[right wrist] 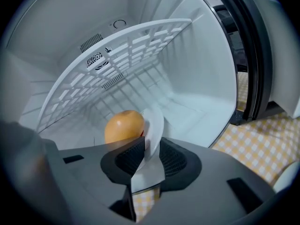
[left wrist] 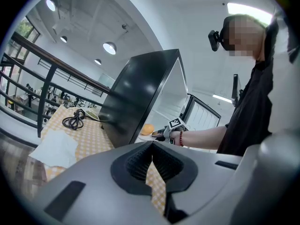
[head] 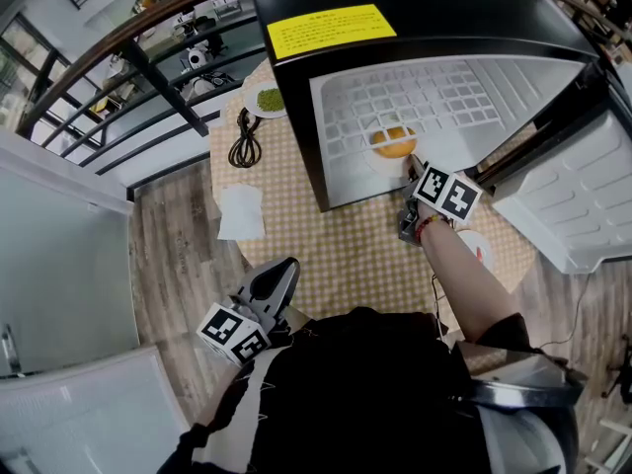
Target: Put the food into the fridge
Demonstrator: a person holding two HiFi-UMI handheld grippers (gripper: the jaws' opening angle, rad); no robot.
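Orange (right wrist: 124,128) sits on a white plate (right wrist: 154,125) on the fridge (right wrist: 197,93) floor. The right gripper (right wrist: 145,161) is slackened, the plate's rim slanting loose between its jaws. Backing out crookedly could snag the rim, dragging the plate and rolling the fruit off. The left gripper (left wrist: 151,165) is clenched on nothing.

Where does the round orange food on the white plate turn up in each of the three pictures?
Head view: the round orange food sits upper middle, inside the open black fridge with white lining.
Left gripper view: small, at centre, right of the fridge's black side.
Right gripper view: left of centre, behind the white plate.
Shared landmark: that fridge.
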